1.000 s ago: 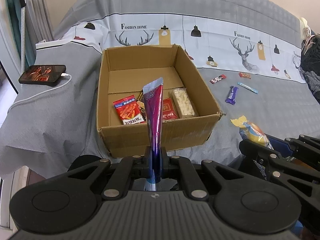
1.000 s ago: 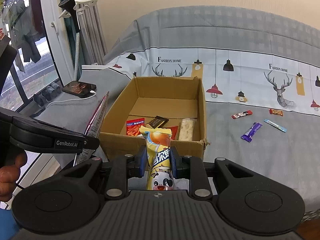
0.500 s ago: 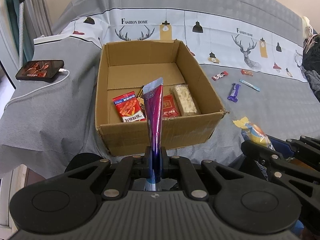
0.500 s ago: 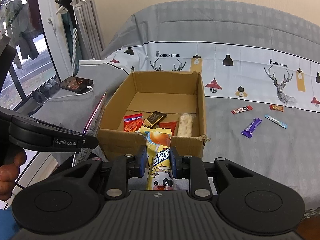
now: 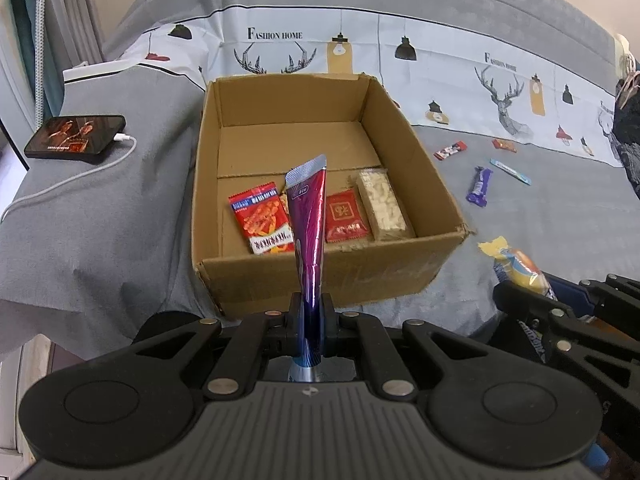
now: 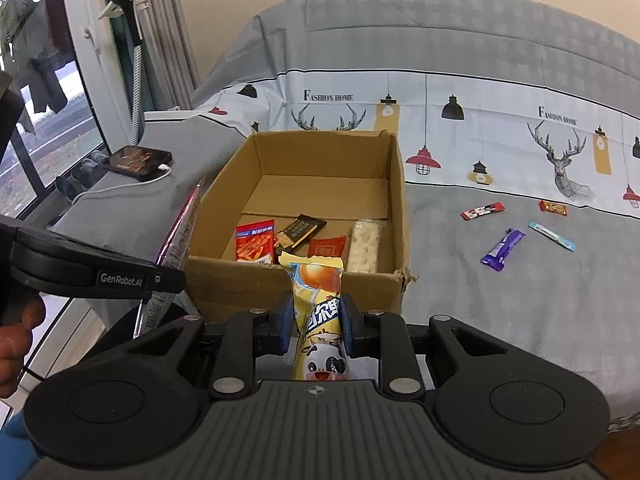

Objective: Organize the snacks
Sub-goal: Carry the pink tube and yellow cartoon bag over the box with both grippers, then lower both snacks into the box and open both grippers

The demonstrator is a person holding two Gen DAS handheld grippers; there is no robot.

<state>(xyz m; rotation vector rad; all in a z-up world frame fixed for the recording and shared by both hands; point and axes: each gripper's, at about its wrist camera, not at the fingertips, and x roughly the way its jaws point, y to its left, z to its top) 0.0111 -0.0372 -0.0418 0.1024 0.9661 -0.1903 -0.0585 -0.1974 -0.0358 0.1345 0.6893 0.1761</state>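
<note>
An open cardboard box [image 5: 332, 276] [image 6: 394, 184] stands on the grey cloth and holds several snack packets along its near wall. My left gripper [image 5: 310, 318] is shut on a purple foil packet [image 5: 308, 216] held upright just in front of the box. My right gripper [image 6: 316, 320] is shut on a yellow snack packet [image 6: 318, 304], also just in front of the box's near wall. The right gripper shows at the right edge of the left wrist view [image 5: 560, 320]. The left gripper [image 6: 96, 272] shows at the left of the right wrist view.
Several loose snacks lie on the cloth right of the box: a purple bar [image 6: 502, 248], a red-and-white bar [image 6: 482, 211], a small orange packet [image 6: 553, 208], a blue stick [image 6: 551, 235]. A phone [image 5: 76, 136] on a charging cable lies left of the box. A window is far left.
Both grippers have moved a little closer to the box and higher, so more of its floor shows. Both keep their packets.
</note>
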